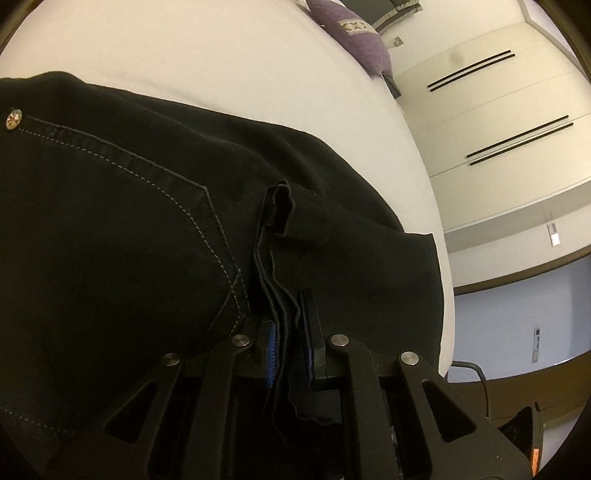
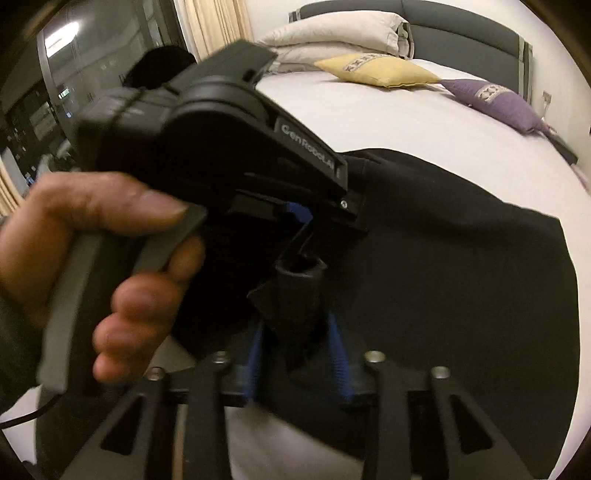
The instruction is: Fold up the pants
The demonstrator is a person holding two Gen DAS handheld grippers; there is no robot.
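Note:
Black pants (image 1: 129,221) with pale pocket stitching and a brass rivet (image 1: 14,120) lie on the white bed sheet (image 1: 221,55). My left gripper (image 1: 288,325) is shut on several stacked cloth edges of the pants, pinched between its blue pads. In the right wrist view the pants (image 2: 443,277) spread to the right. A bunched fold (image 2: 295,295) stands between the spread blue pads (image 2: 255,354) of my right gripper (image 2: 295,325), which is open. A hand (image 2: 92,240) holds the left gripper's housing (image 2: 221,147) just ahead, blurred.
A yellow cushion (image 2: 376,70), a purple cushion (image 2: 506,103) and folded bedding (image 2: 332,33) sit by the grey headboard (image 2: 461,22). A dark window (image 2: 92,66) and curtain are on the left. The bed's edge (image 1: 439,258) faces cream wardrobe doors (image 1: 498,110).

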